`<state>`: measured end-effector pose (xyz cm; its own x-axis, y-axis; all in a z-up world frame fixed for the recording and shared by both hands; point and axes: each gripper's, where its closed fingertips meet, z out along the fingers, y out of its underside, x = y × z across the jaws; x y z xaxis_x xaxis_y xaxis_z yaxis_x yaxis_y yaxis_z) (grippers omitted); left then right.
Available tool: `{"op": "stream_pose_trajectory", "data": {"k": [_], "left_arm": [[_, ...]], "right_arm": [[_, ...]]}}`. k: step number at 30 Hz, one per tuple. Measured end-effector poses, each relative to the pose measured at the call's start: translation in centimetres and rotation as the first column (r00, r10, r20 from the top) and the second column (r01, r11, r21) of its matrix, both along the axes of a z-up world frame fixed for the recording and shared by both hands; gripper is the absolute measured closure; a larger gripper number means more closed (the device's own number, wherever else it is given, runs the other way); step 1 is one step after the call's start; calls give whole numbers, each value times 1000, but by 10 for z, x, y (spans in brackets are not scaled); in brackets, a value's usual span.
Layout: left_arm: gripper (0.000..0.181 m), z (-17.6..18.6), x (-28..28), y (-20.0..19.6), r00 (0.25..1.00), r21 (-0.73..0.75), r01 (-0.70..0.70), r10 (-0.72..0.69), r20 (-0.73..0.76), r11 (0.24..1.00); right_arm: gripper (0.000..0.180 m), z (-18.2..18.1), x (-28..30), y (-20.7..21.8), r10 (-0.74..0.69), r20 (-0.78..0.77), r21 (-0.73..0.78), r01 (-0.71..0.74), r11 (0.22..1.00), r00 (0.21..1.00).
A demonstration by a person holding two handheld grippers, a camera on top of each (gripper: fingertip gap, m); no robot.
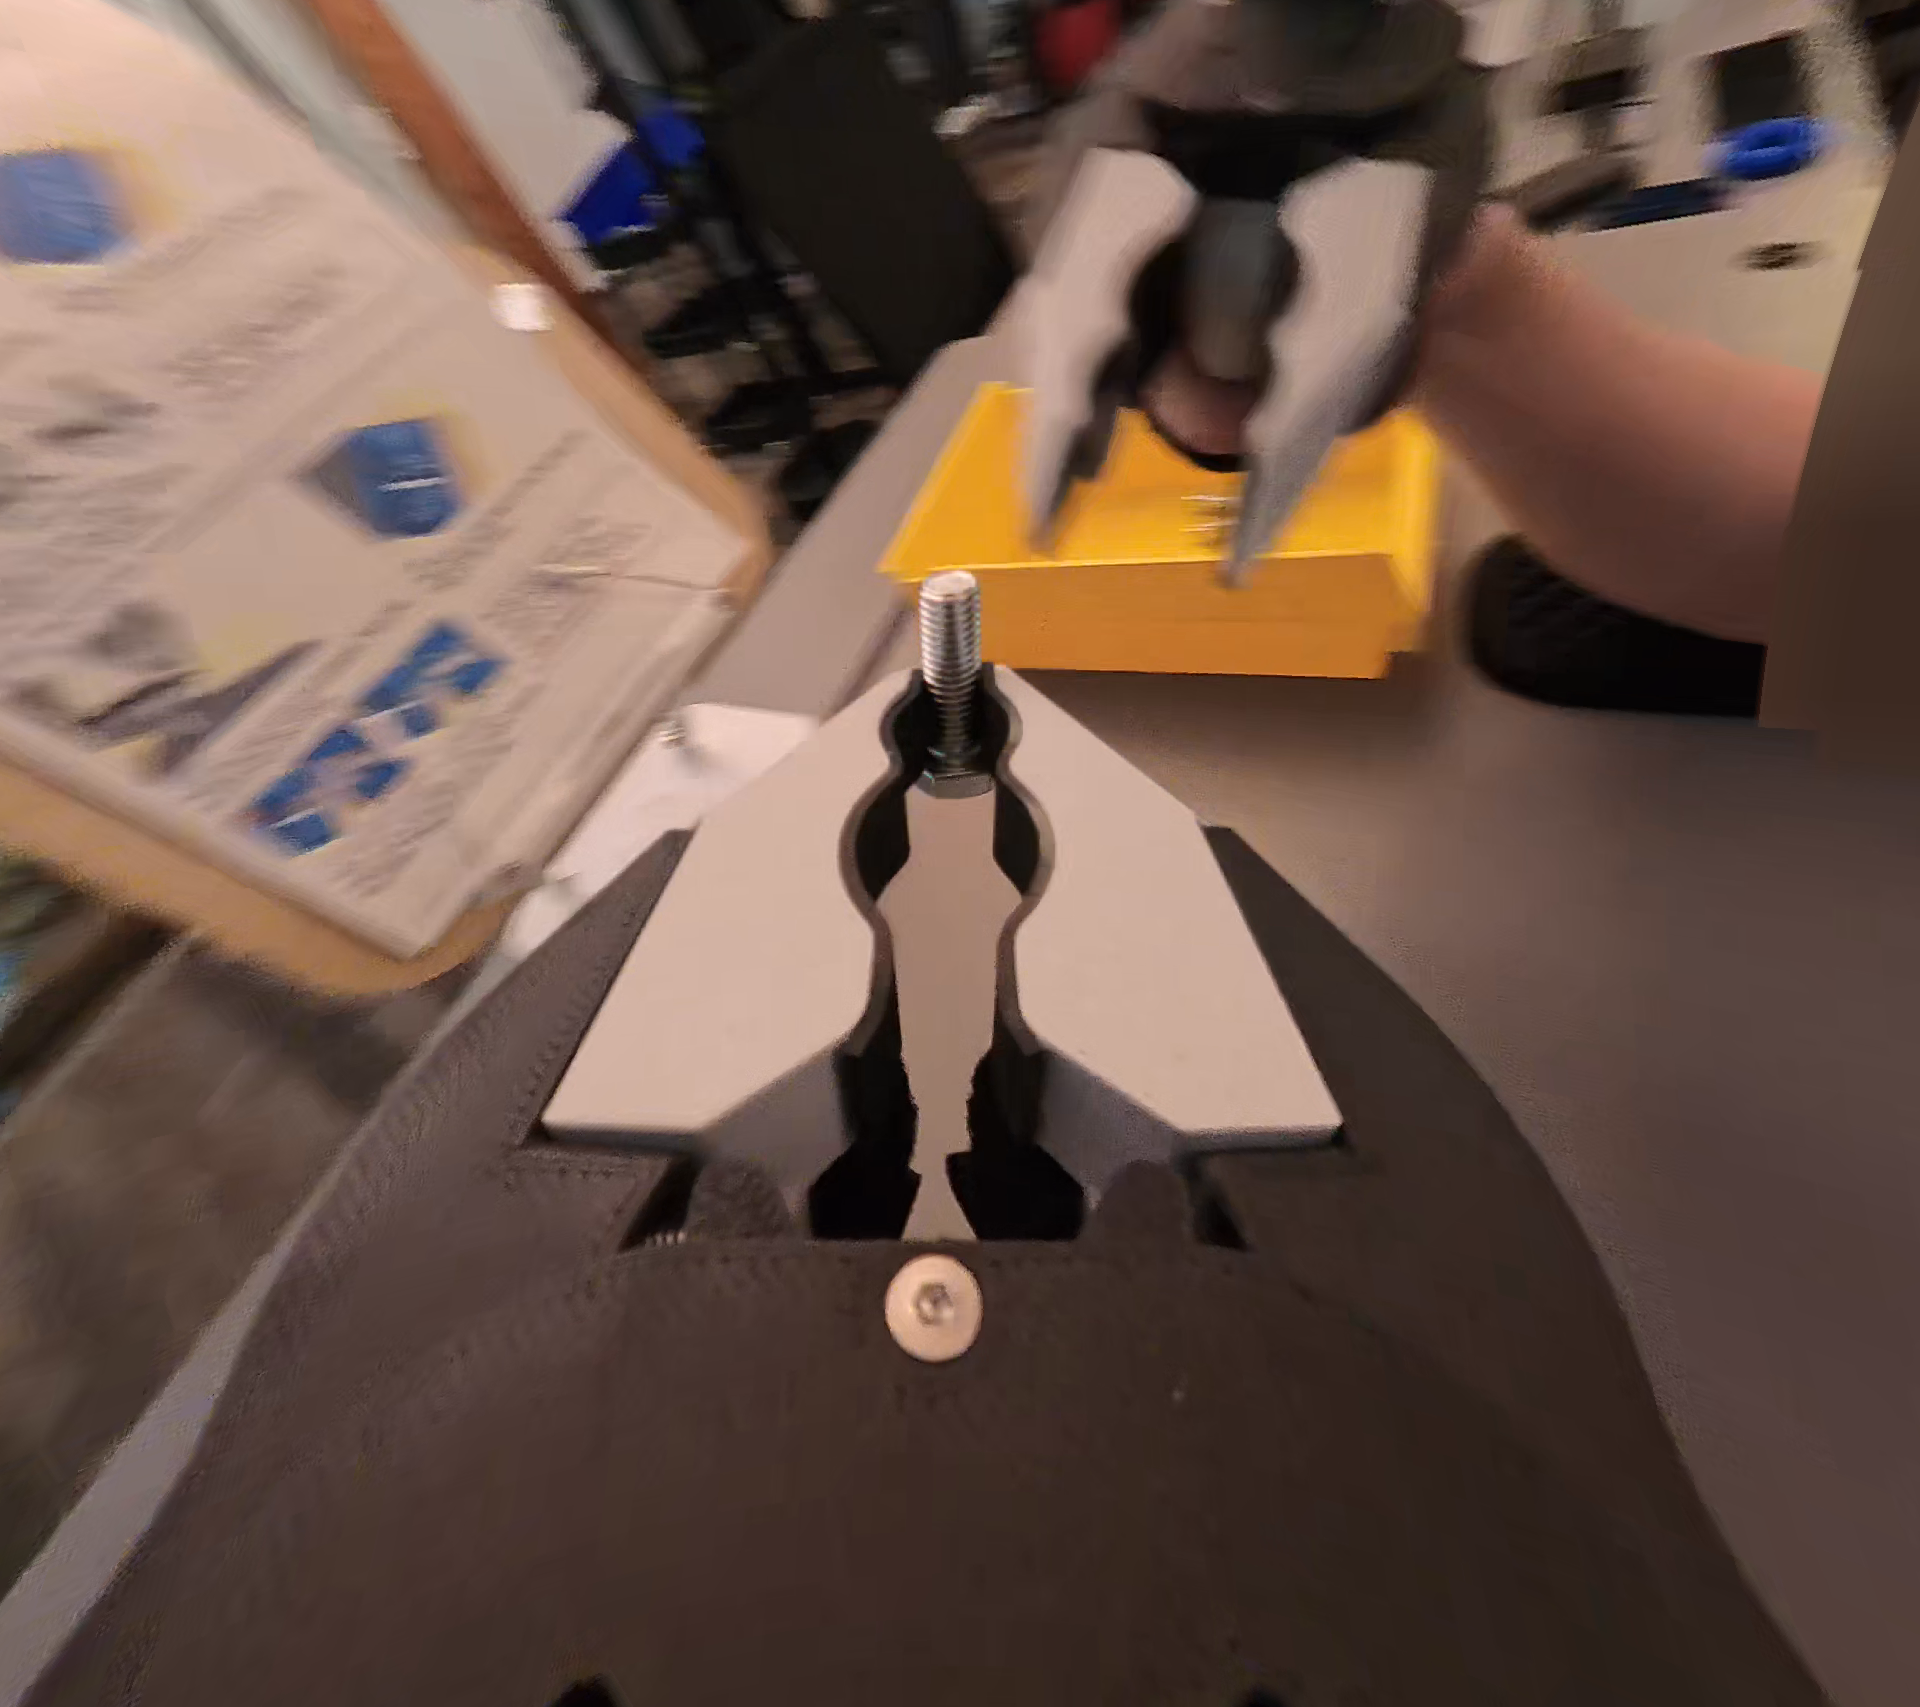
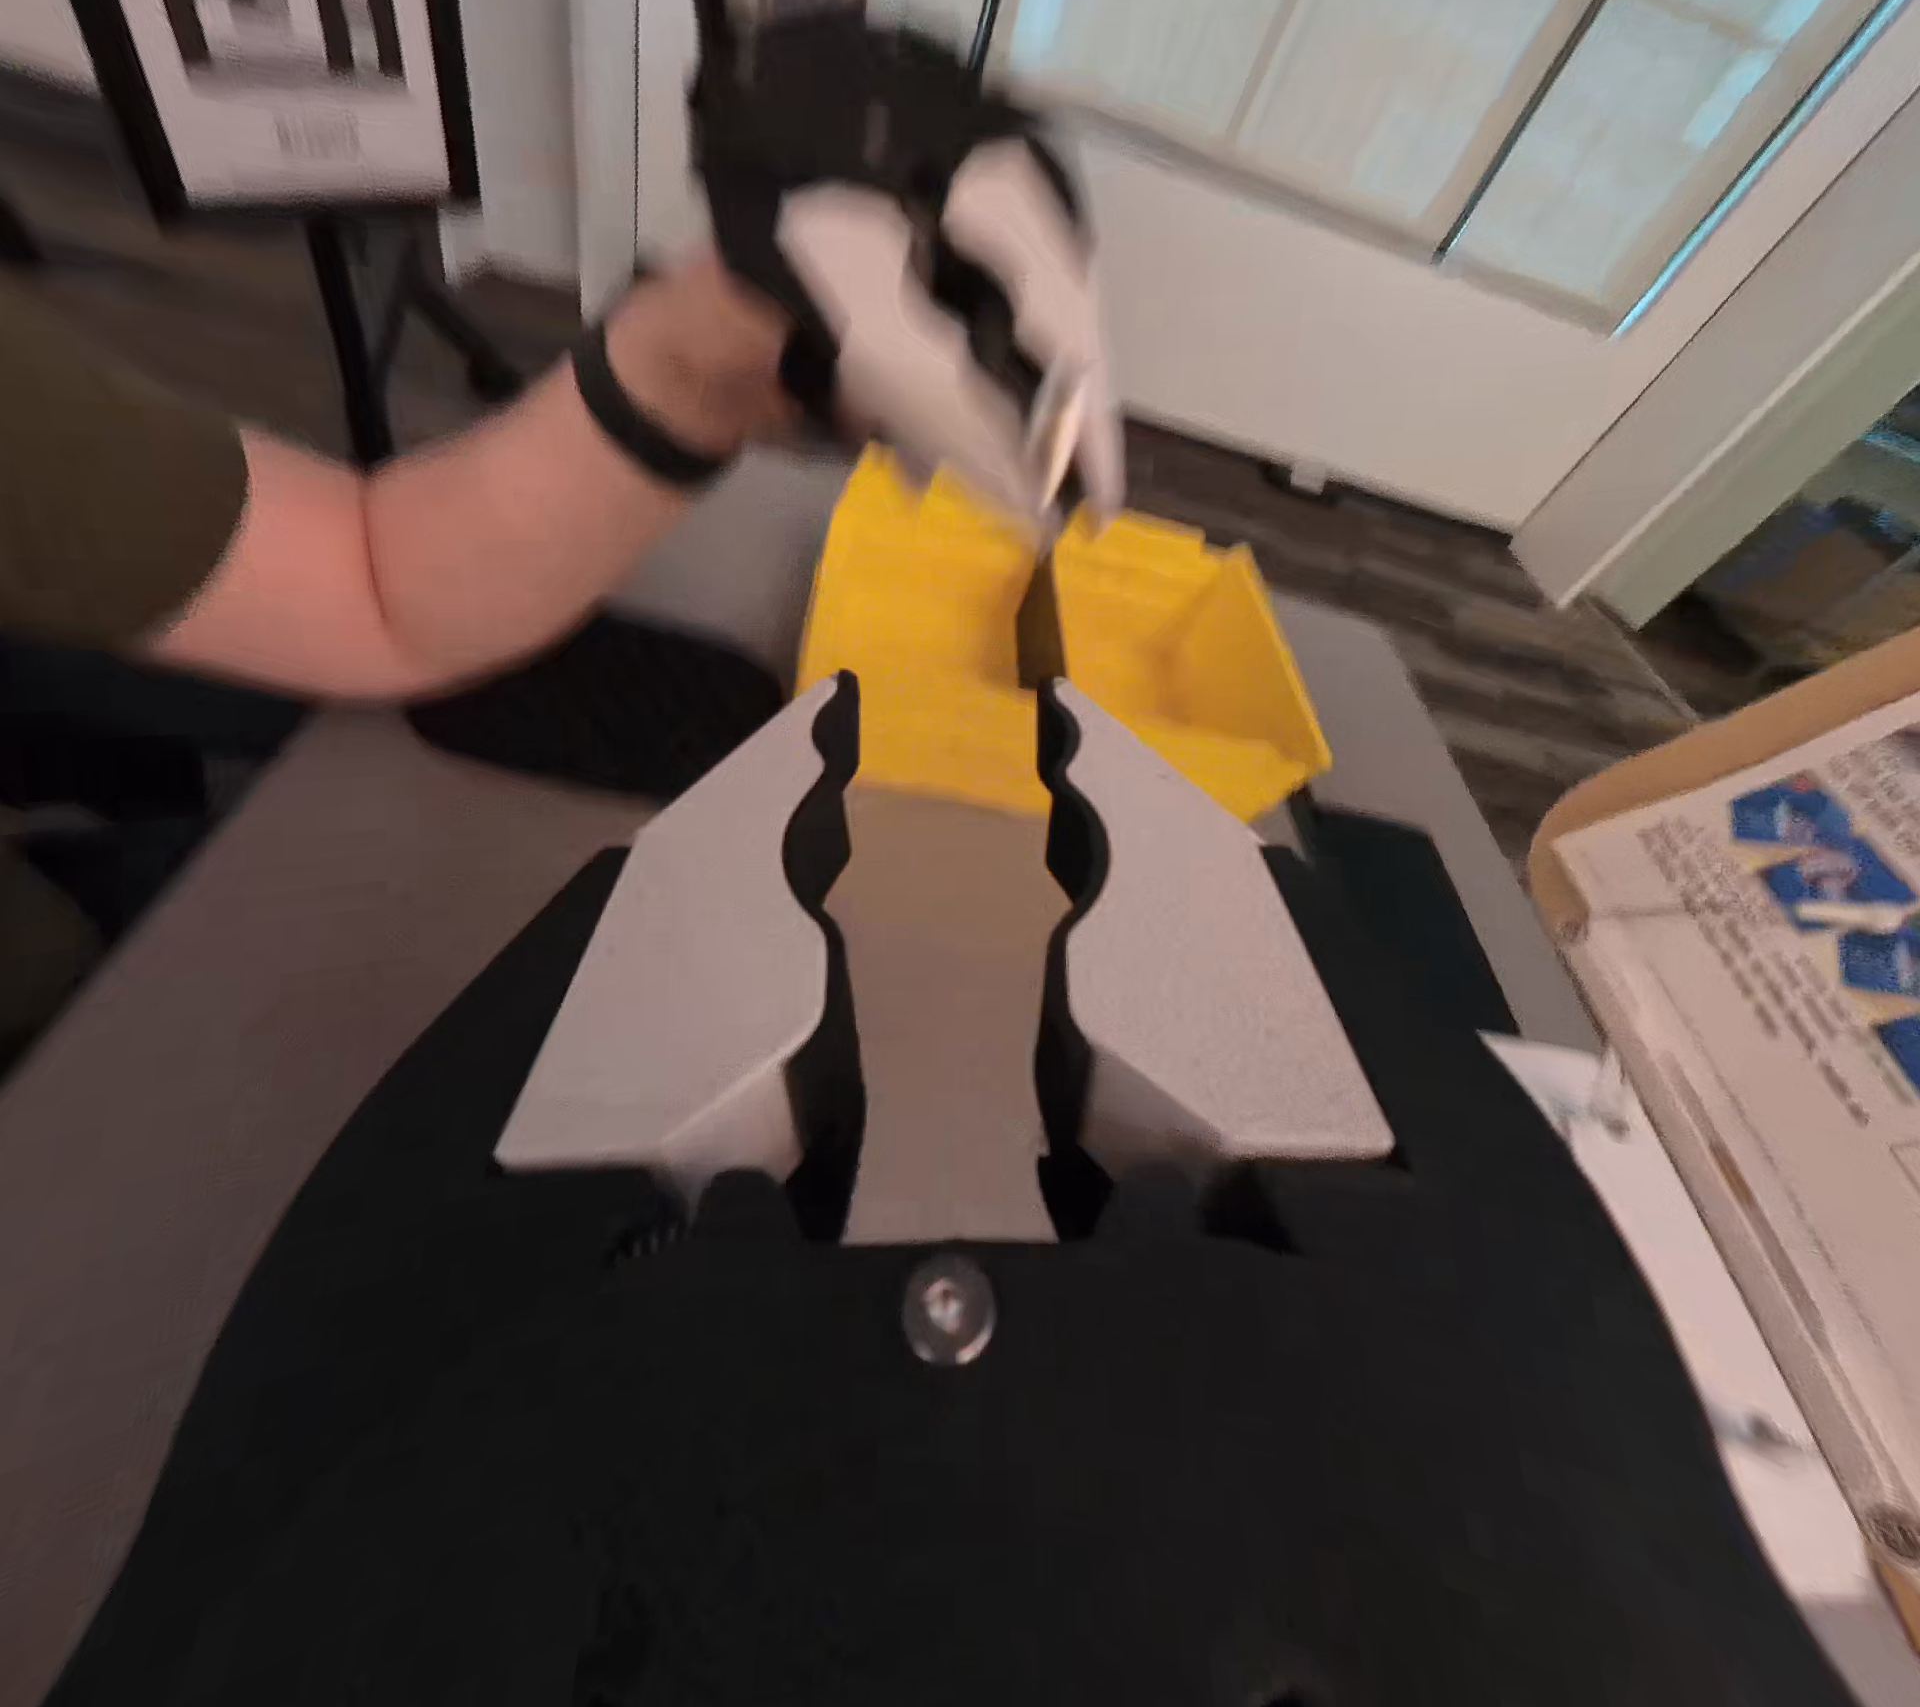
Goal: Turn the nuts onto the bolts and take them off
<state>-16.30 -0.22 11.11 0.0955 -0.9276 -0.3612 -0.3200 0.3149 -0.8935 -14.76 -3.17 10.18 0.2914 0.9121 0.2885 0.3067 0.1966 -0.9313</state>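
My left gripper [image 1: 951, 701] is shut on a silver bolt [image 1: 948, 639]. The bolt's hex head sits between the jaws and its threaded end sticks out past the fingertips. No nut shows on it. Beyond it, my right gripper [image 1: 1141, 558] hangs open with its tips over the yellow bin [image 1: 1143, 618], where a few small metal parts [image 1: 1205, 509] lie. In the right wrist view my right gripper [image 2: 951, 691] is open and empty above the bin [image 2: 914, 597]. The left gripper [image 2: 1060, 504] shows blurred above the bin's far side, with the bolt [image 2: 1060, 421] between its fingers.
A cardboard box with a printed sheet [image 1: 364, 514] stands close to the left gripper and also shows in the right wrist view [image 2: 1766, 930]. A black mat [image 1: 1610, 629] lies beside the bin under a person's forearm [image 1: 1621, 431]. White paper [image 1: 727, 753] lies on the grey table [image 1: 1455, 878]. About 4 cm separates my left fingertips from my right.
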Motion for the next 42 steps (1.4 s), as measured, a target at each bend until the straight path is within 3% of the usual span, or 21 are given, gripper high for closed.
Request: {"op": "stream_pose_trajectory", "data": {"k": [2,6,10,13,15,18,31,37,39,42], "left_arm": [[173,18,-25,30,975,91,-219,215,60,971],[174,38,-83,77,819,270,-572,557,135,775],[174,31,-118,109,678,386,-699,730,89,602],[174,18,-135,129,611,437,-721,791,35,538],[173,8,-144,140,568,476,-720,823,-12,504],[174,-6,-151,152,511,548,-695,856,-78,465],[174,-34,-111,163,526,668,-562,834,-166,487],[174,-42,-101,163,527,685,-535,829,-185,494],[174,-45,-97,163,527,695,-524,828,-189,492],[174,-49,-89,162,529,718,-495,825,-197,489]], "right_arm": [[147,-42,0,8,-14,192,-62,26,998,981],[150,-135,-4,17,45,553,-179,66,982,832],[158,-208,-9,5,194,746,-250,-2,968,637],[151,-243,-7,0,234,836,-260,-18,965,497],[149,-256,-6,3,227,865,-248,-11,969,448],[149,-264,-12,-2,267,857,-283,-29,959,441],[163,-266,-20,-8,299,842,-322,-27,946,450],[163,-261,-14,-38,362,875,-347,-103,932,323],[163,-248,-23,-50,378,858,-343,-161,925,348],[163,-210,-38,-67,399,797,-295,-285,912,454]]}}
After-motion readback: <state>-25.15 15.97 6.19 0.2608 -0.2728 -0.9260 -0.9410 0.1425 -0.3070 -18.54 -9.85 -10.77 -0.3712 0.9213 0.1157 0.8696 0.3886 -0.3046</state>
